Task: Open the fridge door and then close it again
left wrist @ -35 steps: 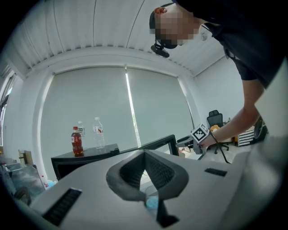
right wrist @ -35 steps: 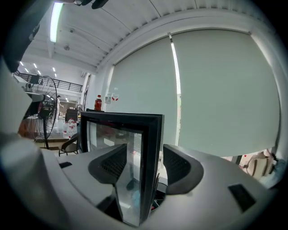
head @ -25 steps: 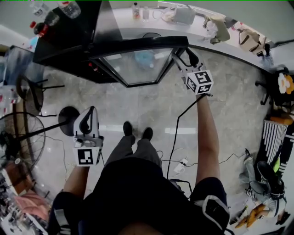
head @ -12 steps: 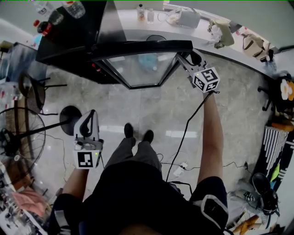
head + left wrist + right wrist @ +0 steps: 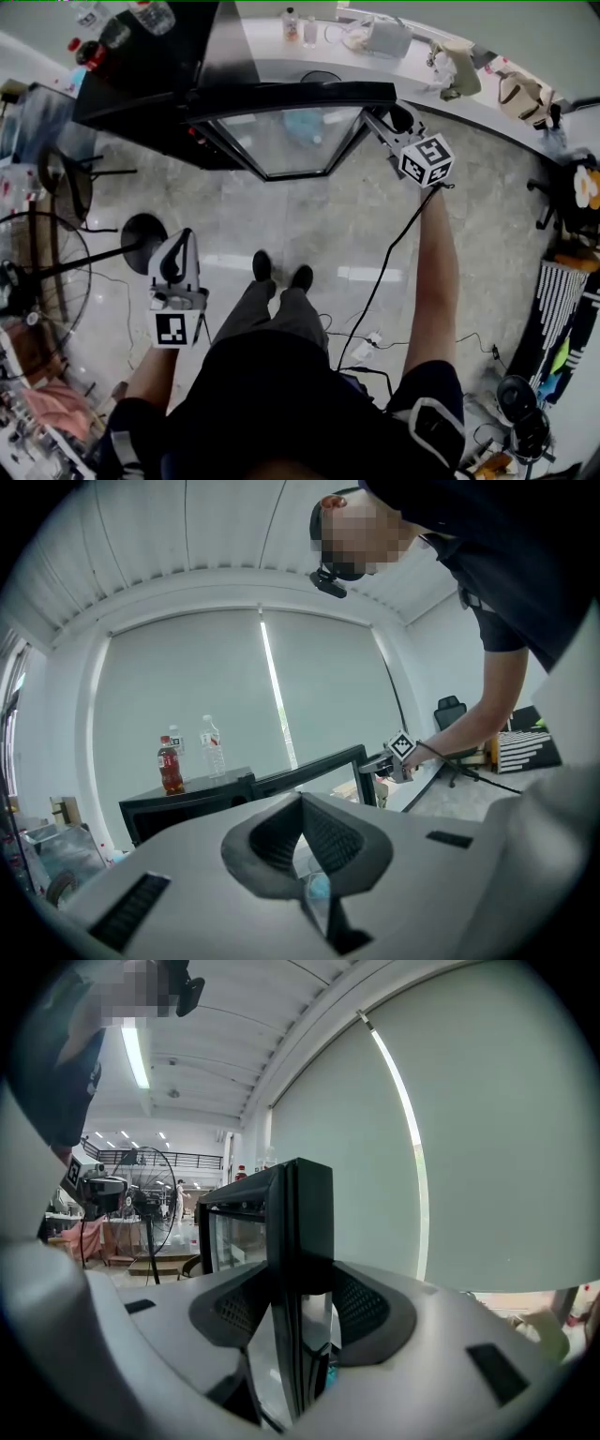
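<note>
**Fridge** (image 5: 141, 89): black and low. It stood on the tiled floor (image 5: 309, 225) before a curved white counter (image 5: 487, 98).

**Fridge door** (image 5: 291, 136): glass pane in a black frame. It stood swung open toward the person.

**Right gripper** (image 5: 377, 116): at the door's free corner, on an outstretched arm. Its jaws had just been closing and were grasping the door's black edge, which stood upright between the pads.

**Left gripper** (image 5: 183, 242): held low at the person's left side, well apart from the fridge. Its jaws were clenched together with nothing between them.

**Head view alone showed:**
- the person's shoes (image 5: 281, 269)
- a cable (image 5: 384, 272) trailing from the right gripper to the floor
- bags (image 5: 511, 89) on the counter

**Left gripper view alone showed:**
- a red bottle (image 5: 171, 766) and a clear bottle (image 5: 213, 747), upright and side by side on the fridge top
- the open door in profile, with the right gripper at its far end
- an office chair (image 5: 450, 710) beyond

The head view caught these bottles only from above, at its upper left edge.

**Right gripper view alone showed:**
- the door frame edge-on, with its pane receding to the left
- a standing fan (image 5: 150, 1194) behind
- the left gripper small at the far left

**In the way:**
- The door edge cut the right gripper view down the middle.
- The left gripper's own grey body filled the lower half of its view and covered the fridge's lower part.
- The person's torso hid the floor at the bottom of the head view.
</note>
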Tool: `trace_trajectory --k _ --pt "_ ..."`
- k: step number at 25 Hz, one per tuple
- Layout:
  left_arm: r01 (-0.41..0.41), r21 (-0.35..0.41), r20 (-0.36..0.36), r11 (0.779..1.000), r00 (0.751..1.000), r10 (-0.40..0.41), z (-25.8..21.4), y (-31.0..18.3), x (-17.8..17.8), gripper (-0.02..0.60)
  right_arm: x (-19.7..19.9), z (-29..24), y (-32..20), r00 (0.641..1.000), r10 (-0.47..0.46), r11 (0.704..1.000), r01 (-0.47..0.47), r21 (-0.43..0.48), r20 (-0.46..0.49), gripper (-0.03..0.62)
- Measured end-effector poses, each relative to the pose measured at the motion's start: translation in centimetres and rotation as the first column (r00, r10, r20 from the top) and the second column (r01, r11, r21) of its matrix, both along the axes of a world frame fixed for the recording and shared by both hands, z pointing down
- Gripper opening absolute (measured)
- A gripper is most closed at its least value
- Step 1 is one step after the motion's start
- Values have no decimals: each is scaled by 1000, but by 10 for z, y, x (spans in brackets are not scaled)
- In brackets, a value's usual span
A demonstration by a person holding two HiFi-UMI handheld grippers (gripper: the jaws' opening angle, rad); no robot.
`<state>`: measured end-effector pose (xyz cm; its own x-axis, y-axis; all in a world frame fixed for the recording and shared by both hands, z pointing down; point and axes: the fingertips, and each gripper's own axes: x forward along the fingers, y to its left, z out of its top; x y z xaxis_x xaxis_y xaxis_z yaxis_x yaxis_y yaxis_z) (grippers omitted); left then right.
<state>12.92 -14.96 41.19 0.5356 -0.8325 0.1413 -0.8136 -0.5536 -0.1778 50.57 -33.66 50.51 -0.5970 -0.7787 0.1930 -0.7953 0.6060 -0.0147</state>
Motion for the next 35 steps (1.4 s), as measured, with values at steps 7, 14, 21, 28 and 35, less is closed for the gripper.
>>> trace_trajectory --k 7,14,21,28,35 --pt "-6 0 -13 1000 1000 6 0 3 3 23 -4 -1 19 1000 26 1000 -26 -7 -18 218" --pt "-17 7 -23 1000 1000 17 -1 11 8 23 -11 -2 56 998 61 998 -61 -15 -29 218" --pt "-14 19 -30 1000 999 15 -4 28 13 23 -22 -3 94 994 95 995 -96 -25 -53 216" --pt "-1 45 -52 999 999 3 -13 53 17 23 -40 -4 141 991 103 994 -106 -38 -81 213" --pt "23 52 -55 998 998 -20 -15 85 17 23 -63 -5 184 987 132 990 -135 -35 -90 213"
